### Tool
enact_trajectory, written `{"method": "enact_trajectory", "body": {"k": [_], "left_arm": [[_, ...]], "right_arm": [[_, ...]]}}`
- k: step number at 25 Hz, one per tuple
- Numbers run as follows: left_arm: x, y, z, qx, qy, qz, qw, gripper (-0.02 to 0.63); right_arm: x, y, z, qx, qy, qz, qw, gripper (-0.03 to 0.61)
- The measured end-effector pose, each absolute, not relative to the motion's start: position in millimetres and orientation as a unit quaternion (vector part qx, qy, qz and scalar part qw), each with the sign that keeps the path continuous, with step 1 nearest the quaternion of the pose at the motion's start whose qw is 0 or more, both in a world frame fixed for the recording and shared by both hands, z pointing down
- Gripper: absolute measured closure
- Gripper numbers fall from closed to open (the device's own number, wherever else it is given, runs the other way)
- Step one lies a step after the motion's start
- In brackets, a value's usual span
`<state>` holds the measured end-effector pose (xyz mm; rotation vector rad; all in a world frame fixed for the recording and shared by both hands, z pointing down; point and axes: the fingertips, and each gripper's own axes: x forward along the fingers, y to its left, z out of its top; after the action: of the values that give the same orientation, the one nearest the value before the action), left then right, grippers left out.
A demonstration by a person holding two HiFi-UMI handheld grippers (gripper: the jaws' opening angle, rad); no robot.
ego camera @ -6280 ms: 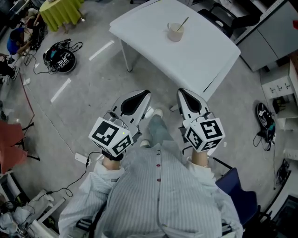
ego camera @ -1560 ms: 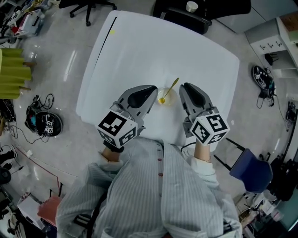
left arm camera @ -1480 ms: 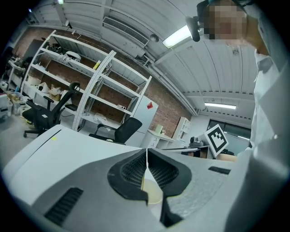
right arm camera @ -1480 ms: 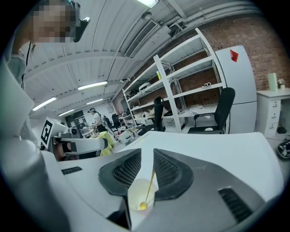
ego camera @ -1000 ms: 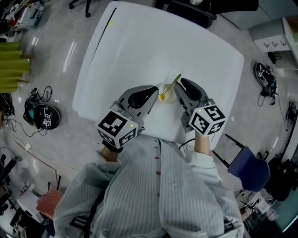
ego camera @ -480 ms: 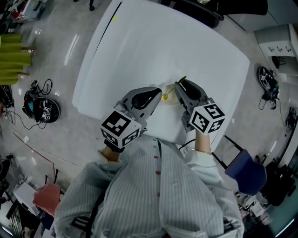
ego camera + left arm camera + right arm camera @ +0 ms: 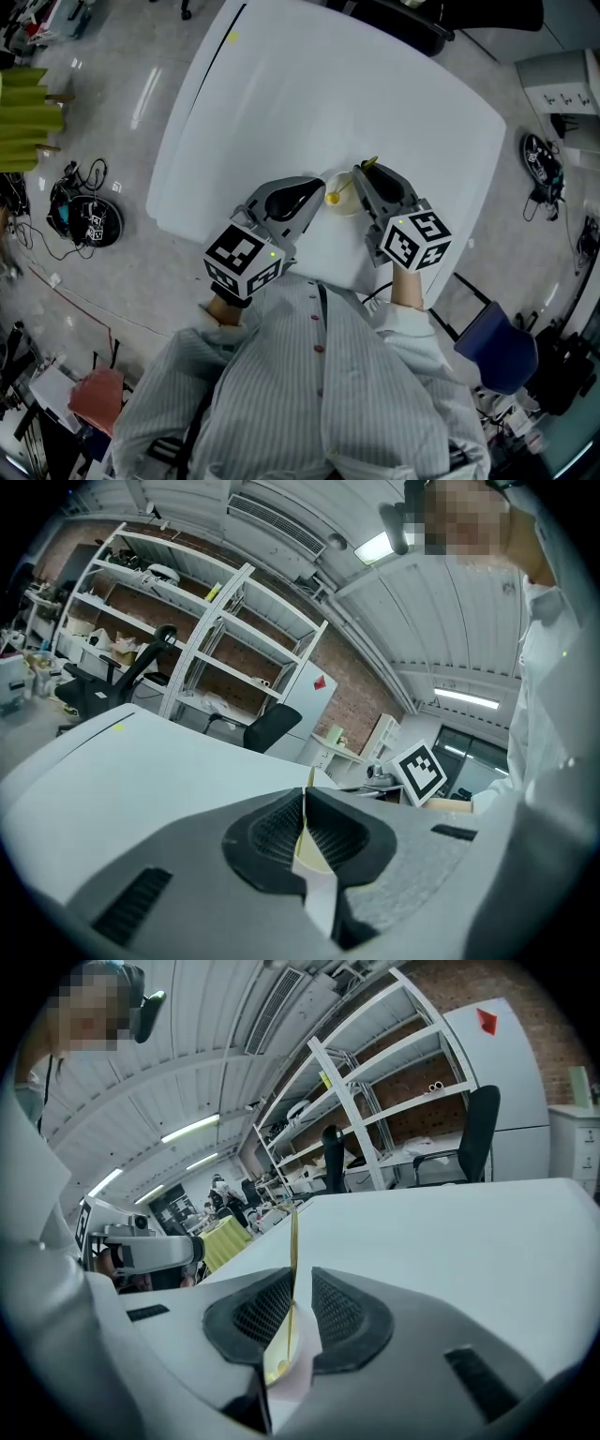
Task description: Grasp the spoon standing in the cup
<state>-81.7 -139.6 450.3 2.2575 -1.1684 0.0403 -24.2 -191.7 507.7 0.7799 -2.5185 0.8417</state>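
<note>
A cream cup (image 7: 341, 202) stands near the front edge of the white table (image 7: 309, 84), with a yellow spoon (image 7: 333, 197) in it, handle leaning up and right. My right gripper (image 7: 362, 174) is at the cup's right. In the right gripper view the spoon (image 7: 292, 1251) rises in the narrow gap of that gripper (image 7: 302, 1274), against one pad, while the other pad stands apart. The cup (image 7: 302, 1372) shows below. My left gripper (image 7: 321, 185) sits at the cup's left, its jaws (image 7: 305, 794) closed together with only the cup (image 7: 309, 855) visible beyond.
A black office chair (image 7: 441, 19) stands at the table's far side. Cables and a black device (image 7: 84, 225) lie on the floor at left. A blue chair (image 7: 492, 352) is at the lower right, green cloth (image 7: 23, 122) at far left.
The person walked up to the table. In the last second both grippers closed in on the cup, and the right gripper's jaws came round the spoon handle.
</note>
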Motion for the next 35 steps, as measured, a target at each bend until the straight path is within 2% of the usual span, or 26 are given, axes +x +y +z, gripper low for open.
{"method": "enact_trajectory", "body": {"k": [9, 35], "left_arm": [[-84.0, -145.1, 450.0, 0.849, -0.439, 0.014, 0.294, 0.598], [-84.1, -141.5, 430.0, 0.855, -0.440, 0.010, 0.274, 0.598]], "right_arm": [[-26.7, -189.2, 506.1, 0.268, -0.896, 0.305, 0.182, 0.558], [-17.5, -189.2, 477.2, 0.270, -0.899, 0.304, 0.162, 0.569]]}}
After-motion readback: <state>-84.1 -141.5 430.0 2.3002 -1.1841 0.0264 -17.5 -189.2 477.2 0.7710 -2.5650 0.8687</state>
